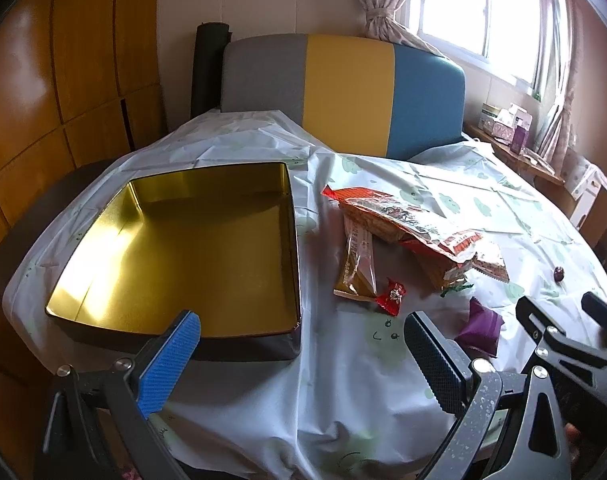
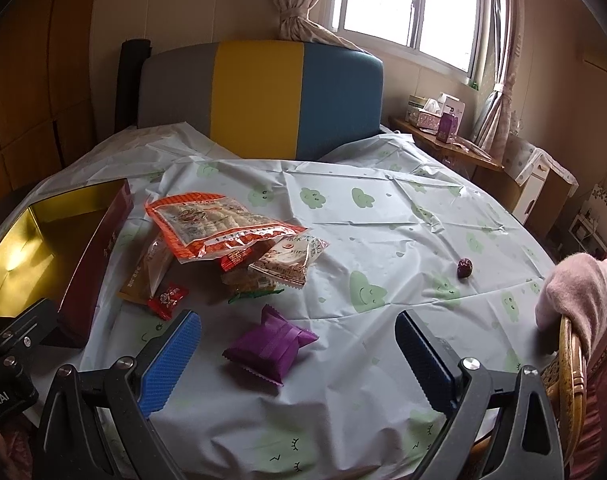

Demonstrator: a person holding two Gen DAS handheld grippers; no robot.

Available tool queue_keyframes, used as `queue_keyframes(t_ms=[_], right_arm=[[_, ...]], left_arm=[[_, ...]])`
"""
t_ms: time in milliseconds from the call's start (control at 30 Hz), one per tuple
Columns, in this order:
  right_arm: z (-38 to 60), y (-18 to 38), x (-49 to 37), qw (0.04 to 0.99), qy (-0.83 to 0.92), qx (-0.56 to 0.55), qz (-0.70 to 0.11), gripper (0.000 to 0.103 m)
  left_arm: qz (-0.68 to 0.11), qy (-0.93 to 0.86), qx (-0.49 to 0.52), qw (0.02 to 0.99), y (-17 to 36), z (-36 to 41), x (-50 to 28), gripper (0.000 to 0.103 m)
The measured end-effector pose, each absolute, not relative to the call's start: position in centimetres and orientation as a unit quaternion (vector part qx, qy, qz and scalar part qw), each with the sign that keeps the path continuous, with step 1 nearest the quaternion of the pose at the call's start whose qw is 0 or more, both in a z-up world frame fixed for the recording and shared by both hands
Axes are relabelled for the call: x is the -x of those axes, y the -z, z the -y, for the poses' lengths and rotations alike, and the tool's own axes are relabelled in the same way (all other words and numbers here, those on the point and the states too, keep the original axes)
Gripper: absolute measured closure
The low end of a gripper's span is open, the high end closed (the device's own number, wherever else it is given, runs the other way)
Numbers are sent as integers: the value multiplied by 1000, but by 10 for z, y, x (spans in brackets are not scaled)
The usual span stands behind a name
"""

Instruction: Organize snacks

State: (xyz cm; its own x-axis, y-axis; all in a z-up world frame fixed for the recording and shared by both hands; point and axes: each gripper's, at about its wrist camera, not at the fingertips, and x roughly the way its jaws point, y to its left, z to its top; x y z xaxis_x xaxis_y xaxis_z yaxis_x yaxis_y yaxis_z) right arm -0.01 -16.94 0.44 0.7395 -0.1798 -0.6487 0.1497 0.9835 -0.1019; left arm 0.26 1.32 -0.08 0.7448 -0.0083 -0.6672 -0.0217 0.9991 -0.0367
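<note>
tins: 1 (image 1: 175, 248) | purple packets: 1 (image 2: 269, 346) | red candies: 1 (image 2: 168, 295) | dates: 1 (image 2: 464, 267)

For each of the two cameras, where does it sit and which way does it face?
Left wrist: on the left gripper, facing the headboard across the table; gold tin ahead-left; its open fingers show, the right gripper at right.
Right wrist: on the right gripper, facing likewise; purple packet between its open fingers, the left gripper at left edge.
Shared: tin, snack pile, purple packet, red candy, tablecloth, window.
</note>
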Motion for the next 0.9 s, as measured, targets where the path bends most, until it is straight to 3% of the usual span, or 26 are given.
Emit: queue_keyframes(t_ms=[900], right_arm=[[181,-23,-25,936,88,56,-335,4]], left_arm=[[-364,-6,23,931,-2,-20,-8,1]])
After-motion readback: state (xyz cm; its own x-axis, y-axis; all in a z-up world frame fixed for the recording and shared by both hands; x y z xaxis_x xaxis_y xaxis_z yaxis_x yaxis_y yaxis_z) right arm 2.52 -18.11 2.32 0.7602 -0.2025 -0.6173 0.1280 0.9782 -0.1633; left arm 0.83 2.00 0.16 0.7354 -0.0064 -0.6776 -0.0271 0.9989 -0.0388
